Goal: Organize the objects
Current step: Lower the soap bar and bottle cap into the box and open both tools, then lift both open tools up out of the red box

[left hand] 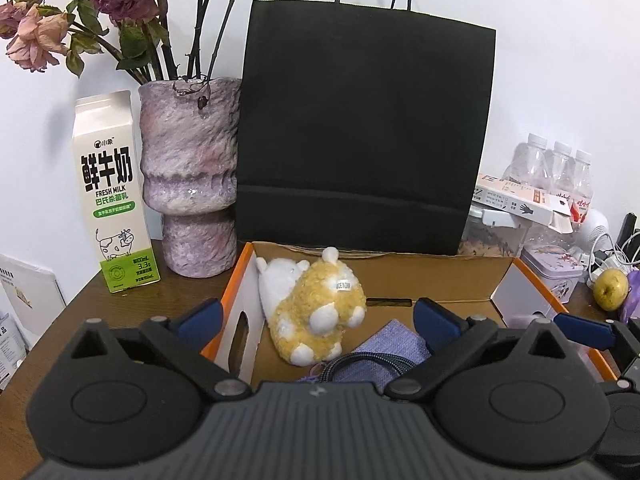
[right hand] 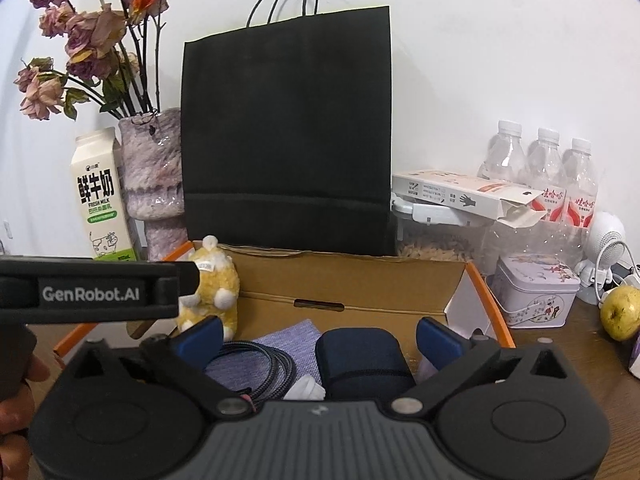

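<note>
While both grippers hover level over the cardboard box [left hand: 400,280], left gripper [left hand: 318,318] jaws apart, empty, facing plush toy [left hand: 316,308] inside; right gripper [right hand: 318,336] jaws apart, straddling navy pouch [right hand: 362,360] without contact.

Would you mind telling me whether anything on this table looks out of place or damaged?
Two things stand out. The flat white cardboard carton lies askew atop the clear plastic container, its end flap torn open. The pink roses in the mottled purple vase are wilted and drooping.
</note>
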The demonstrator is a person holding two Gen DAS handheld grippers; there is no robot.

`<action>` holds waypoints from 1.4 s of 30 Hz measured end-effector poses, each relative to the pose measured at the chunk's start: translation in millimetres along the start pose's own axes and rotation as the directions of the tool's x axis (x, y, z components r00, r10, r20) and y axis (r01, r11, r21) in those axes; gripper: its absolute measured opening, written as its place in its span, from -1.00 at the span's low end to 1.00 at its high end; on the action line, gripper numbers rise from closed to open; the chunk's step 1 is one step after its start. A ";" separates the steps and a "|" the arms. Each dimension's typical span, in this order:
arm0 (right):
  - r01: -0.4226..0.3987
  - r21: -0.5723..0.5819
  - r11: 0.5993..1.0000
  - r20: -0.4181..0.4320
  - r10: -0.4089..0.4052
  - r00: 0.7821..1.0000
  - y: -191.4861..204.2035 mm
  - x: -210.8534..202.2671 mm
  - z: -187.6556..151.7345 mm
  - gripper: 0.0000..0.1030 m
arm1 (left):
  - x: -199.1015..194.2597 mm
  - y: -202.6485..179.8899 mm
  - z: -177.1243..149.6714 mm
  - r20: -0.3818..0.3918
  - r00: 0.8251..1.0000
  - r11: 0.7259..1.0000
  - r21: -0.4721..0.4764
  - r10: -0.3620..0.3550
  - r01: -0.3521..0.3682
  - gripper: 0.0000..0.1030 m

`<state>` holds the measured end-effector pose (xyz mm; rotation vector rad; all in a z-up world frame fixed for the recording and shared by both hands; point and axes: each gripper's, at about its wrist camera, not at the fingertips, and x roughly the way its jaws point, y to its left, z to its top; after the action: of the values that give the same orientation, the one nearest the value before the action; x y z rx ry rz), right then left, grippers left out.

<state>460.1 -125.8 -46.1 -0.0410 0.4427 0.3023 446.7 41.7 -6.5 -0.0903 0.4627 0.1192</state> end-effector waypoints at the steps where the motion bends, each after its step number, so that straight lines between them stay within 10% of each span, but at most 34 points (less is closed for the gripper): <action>1: 0.000 0.000 1.000 0.001 0.000 1.000 0.1 -0.4 0.2 1.00 | 0.1 -0.1 0.0 0.001 1.000 1.000 0.000 0.001 -0.001 1.00; 42: 0.000 -0.002 1.000 0.041 0.000 0.999 4.3 -36.1 -1.1 1.00 | -30.2 11.1 -9.0 -0.012 1.000 1.000 -0.022 -0.002 0.002 1.00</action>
<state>427.3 -131.8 -31.5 -0.0371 0.4016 0.3030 414.4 48.8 -1.7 -0.1131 0.4730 0.1220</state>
